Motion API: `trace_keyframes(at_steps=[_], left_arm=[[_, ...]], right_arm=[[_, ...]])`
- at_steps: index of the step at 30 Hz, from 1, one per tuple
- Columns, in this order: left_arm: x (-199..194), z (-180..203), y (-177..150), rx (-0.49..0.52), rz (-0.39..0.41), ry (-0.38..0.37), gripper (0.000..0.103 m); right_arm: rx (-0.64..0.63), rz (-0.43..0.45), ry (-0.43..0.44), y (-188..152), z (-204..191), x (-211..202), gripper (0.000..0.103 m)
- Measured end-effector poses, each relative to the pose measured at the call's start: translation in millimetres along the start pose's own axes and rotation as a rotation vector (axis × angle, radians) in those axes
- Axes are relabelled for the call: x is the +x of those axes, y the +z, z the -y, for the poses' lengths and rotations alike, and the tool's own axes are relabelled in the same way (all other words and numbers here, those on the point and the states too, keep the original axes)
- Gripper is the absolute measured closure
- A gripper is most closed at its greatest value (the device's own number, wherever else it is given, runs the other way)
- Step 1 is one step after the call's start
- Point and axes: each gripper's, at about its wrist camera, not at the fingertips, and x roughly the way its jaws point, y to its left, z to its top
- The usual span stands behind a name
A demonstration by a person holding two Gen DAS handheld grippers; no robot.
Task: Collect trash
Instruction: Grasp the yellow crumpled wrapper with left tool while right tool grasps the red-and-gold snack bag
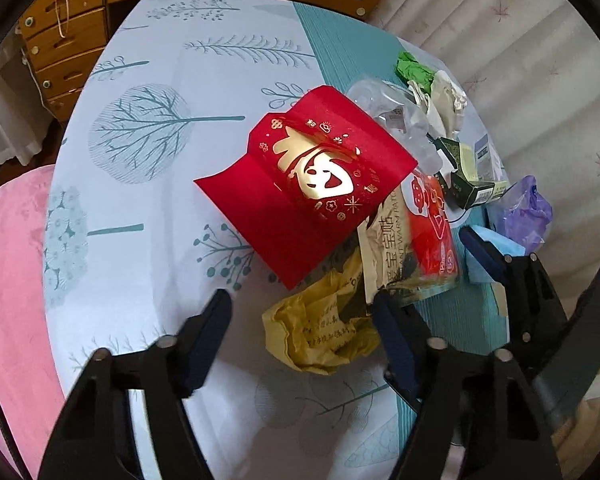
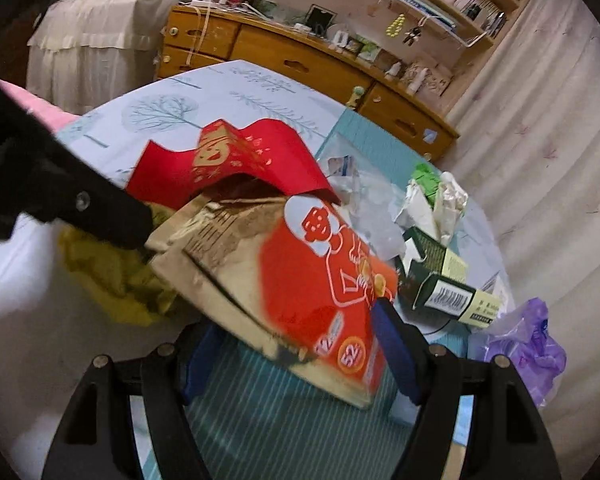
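Observation:
A pile of trash lies on the tree-print tablecloth (image 1: 148, 208). A red paper with gold print (image 1: 308, 184) lies on top, beside a crumpled yellow wrapper (image 1: 320, 332) and an orange and beige warm-patch pouch (image 1: 412, 248). My left gripper (image 1: 300, 320) is open, its fingers either side of the yellow wrapper and just above it. My right gripper (image 2: 292, 340) is open around the pouch (image 2: 300, 280), with the pouch's lower edge between the fingers. The right gripper also shows in the left wrist view (image 1: 496, 252). The yellow wrapper (image 2: 112, 276) lies left of the pouch.
Clear crumpled plastic (image 1: 388, 116), green and white paper (image 1: 432, 84), a dark green carton (image 2: 440, 280) and a purple bag (image 2: 528, 348) lie at the pile's right. A wooden drawer unit (image 2: 300, 60) stands behind the table. A pink cushion (image 1: 8, 280) is at the left.

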Motion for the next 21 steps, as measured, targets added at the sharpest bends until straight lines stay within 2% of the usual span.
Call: trace_keyframes(at_steps=[4,6,8,10,13,14,15,16,18,21], left_arm=[[5,-6,6,-0.021,-0.022,-0.03,0.058],[6,-7,8,-0.026,-0.024,-0.065,0.076],[5,-6,10,-0.013,-0.018,-0.068,0.082],[4,-5,12,-0.004,-0.012,-0.06,0.096],[2,-7,15,-0.003,-0.015,-0.058,0.096],[1,-7,14,-0.003,-0.01,-0.059,0.097],[0,-8,13,-0.004,-0.007,-0.053,0.098],[-1,-8,12,-0.002,-0.006,-0.048,0.098],[-2,-8,11,0.003,-0.005,-0.044,0.098],[-5,-7,7,0.015,0.005,-0.023,0.098]], right_arm=[[-0.004,0.025,-0.042,5,-7,7,0.03],[-0.009,0.038,-0.06,7,-9,11,0.03],[-0.008,0.046,-0.073,7,-10,12,0.03],[0.003,0.048,-0.078,12,-9,16,0.03],[0.021,0.046,-0.067,17,-10,17,0.031],[0.032,0.031,-0.029,18,-10,19,0.049],[0.034,0.013,-0.029,19,-11,22,0.077],[0.032,0.014,-0.034,19,-11,22,0.085],[0.041,0.043,-0.049,18,-10,16,0.092],[0.037,0.091,-0.068,15,-9,4,0.097]])
